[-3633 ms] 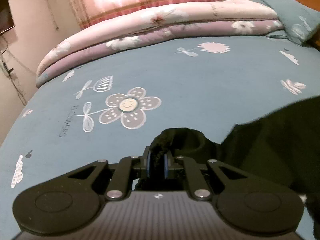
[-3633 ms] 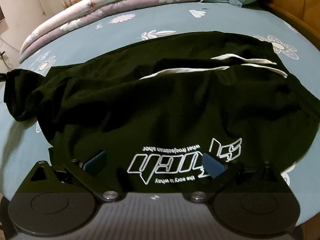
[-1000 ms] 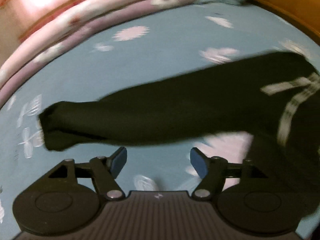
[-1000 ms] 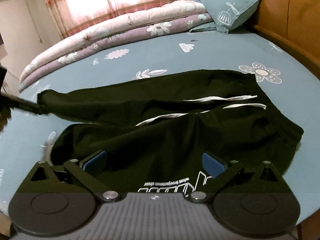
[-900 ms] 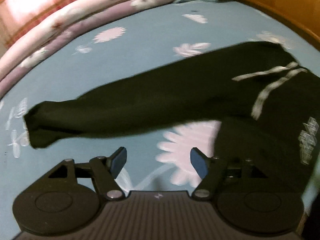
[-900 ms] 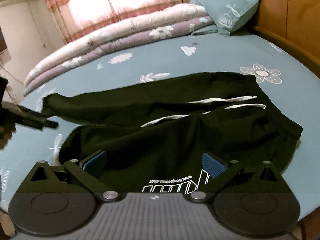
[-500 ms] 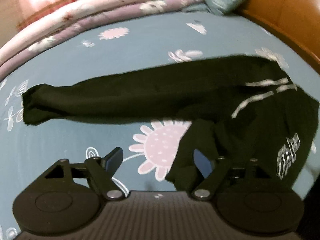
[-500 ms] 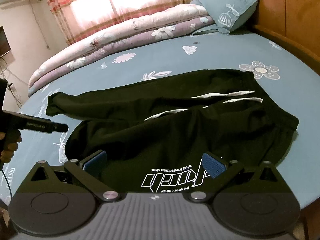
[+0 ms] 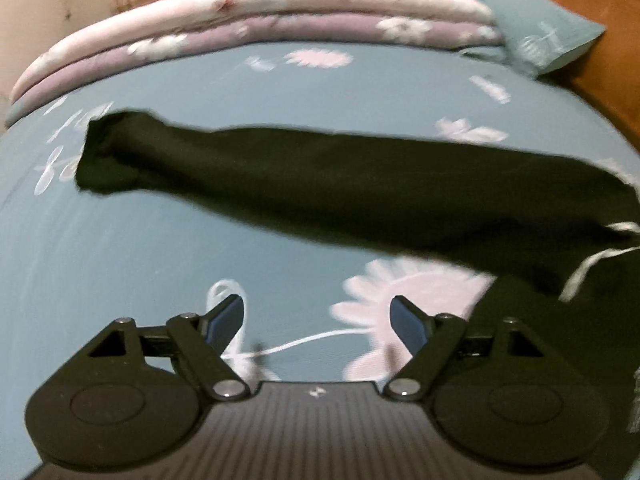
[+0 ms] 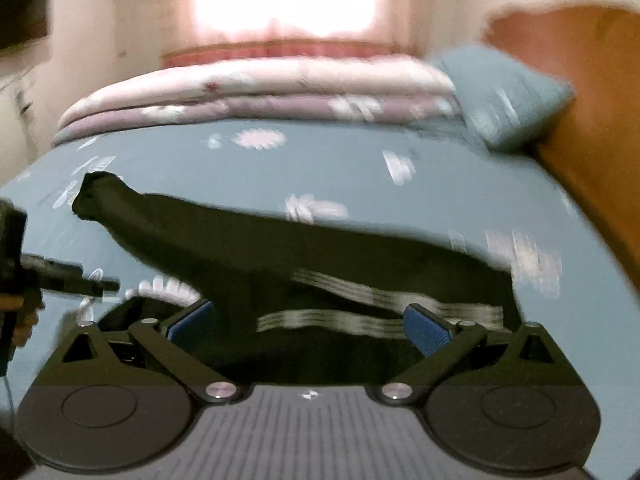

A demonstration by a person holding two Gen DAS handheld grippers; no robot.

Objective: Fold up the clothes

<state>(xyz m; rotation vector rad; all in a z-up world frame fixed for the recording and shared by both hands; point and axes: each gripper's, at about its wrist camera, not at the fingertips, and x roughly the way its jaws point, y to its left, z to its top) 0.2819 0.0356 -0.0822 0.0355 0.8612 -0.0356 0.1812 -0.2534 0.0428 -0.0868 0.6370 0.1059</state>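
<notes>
The bed [image 9: 168, 240] was covered in a teal sheet printed with pale flowers. Directly on it lay a pair of black trousers [image 9: 340, 184], one leg stretched out flat toward the left with its cuff lying open on the sheet. A large pink flower print [image 9: 404, 292] showed on the sheet just in front of that leg. Behind the trousers, along the far edge of the bed, lay a folded pink and lilac floral quilt [image 9: 256, 20]. A teal pillow [image 9: 548, 40] lay beside the quilt's right end, behind the trousers.
</notes>
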